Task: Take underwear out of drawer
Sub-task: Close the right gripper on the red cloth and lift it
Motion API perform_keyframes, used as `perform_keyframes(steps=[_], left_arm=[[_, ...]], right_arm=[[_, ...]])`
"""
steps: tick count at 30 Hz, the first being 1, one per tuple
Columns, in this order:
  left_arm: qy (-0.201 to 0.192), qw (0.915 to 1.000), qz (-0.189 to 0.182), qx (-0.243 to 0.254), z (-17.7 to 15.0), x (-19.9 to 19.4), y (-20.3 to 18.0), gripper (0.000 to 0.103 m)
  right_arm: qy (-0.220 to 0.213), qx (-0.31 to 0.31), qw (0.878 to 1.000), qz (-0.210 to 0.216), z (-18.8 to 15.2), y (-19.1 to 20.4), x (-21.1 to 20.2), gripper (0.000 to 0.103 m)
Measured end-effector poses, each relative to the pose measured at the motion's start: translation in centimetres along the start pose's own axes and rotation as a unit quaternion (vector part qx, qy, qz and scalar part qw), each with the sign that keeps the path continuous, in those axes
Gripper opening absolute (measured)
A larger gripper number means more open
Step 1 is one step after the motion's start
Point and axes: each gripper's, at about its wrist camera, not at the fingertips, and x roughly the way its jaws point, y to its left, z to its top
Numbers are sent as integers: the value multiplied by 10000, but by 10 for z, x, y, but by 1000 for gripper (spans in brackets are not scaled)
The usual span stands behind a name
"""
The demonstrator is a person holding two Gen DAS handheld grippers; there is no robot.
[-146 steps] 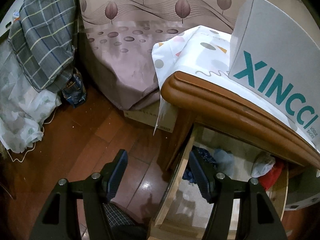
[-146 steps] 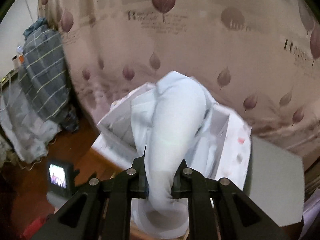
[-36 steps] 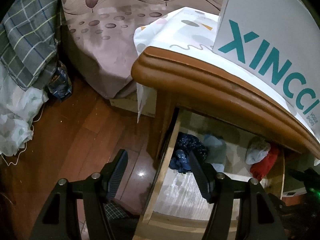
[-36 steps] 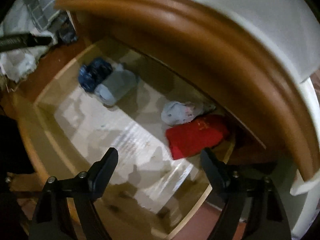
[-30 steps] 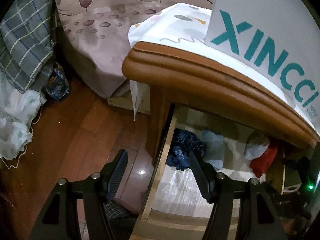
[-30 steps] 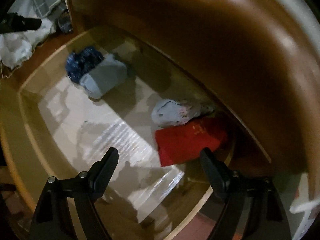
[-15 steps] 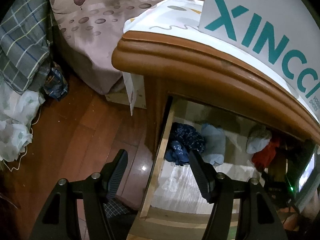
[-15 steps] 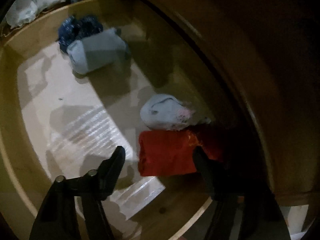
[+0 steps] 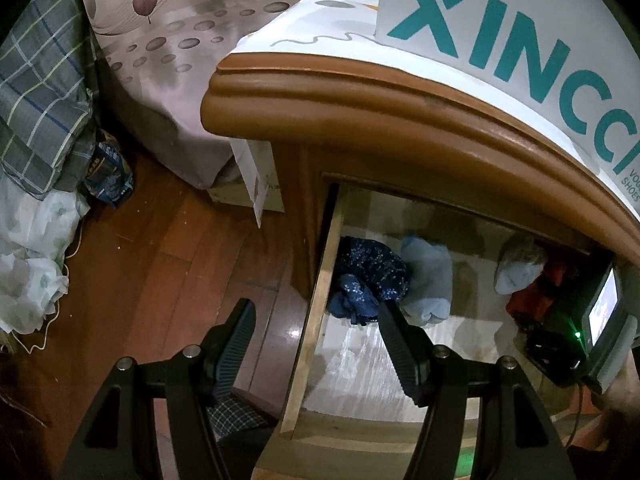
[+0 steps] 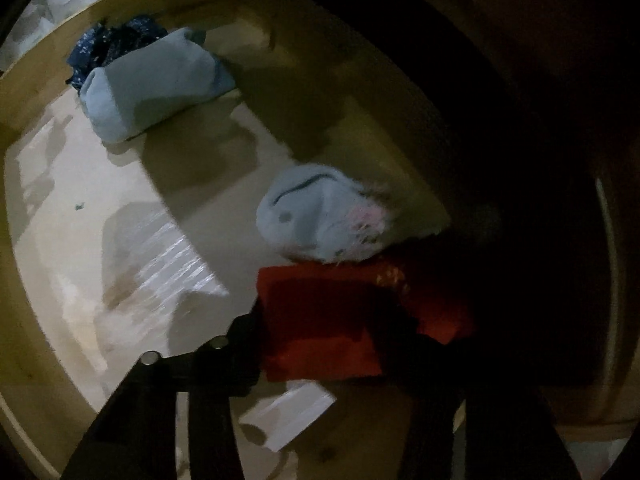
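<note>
Pale drawer [image 10: 36, 264] lining spreads under the right claw [image 10: 320, 320], whose jaws have just been closing around the folded red underwear [image 10: 320, 320]; grip unclear. Just beyond lies a light-blue bundle [image 10: 320, 216]. The left claw [image 9: 316, 332] hangs released over the drawer's edge.

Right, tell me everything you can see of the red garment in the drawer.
The red garment is a flat, folded piece of plain red cloth with a faint pale mark near its far edge. It lies on the drawer floor at the dim, shadowed side, touching the pale blue bundle just behind it. The right gripper straddles its near part; its jaws have just been closing around it, contact unclear.
</note>
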Motion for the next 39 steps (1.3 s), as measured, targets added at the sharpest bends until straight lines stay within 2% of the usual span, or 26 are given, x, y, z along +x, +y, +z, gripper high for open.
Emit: perform_keyframes(steps=[5,9,12,14,16,18,20,23,25,27,31,39], left_arm=[[31,10000,-4,-2,0,0,1,65],[30,10000,-24,-1,0,-1,1,65],[51,10000,-12,22,0,0,1,65],[58,10000,-30,15,0,0,1,65],[44,10000,-39,17,0,-1,1,65],[44,10000,-58,16,0,-1,0,65],[40,10000,-80,23,0,-1,0,65],[42,9999,-95,11,0,-1,0,65],[42,9999,-147,-43,0,-2,2,65],[55,9999,-112,-44,-1,-1,2,65],[121,9998,-148,-90,0,1,3,65],[176,9997,-74,127,-3,5,-5,65]], right_arm=[[262,538,9946,849,0,-12,-1,36],[521,386,9916,1118,-1,-7,-5,35],[580,294,9866,1494,-1,-3,-9,35],[597,114,9854,1592,0,3,-12,38],[629,-77,9858,1556,2,7,-15,44],[665,-77,9855,1561,5,7,-19,61],[750,74,9853,1531,9,6,-25,67],[1023,270,9851,1353,3,9,-30,68],[1027,218,9872,1204,4,12,-29,68],[910,-156,9910,970,6,21,-31,68],[860,-879,9859,1133,-1,31,-44,70],[767,-2437,9623,931,-4,34,-36,71]])
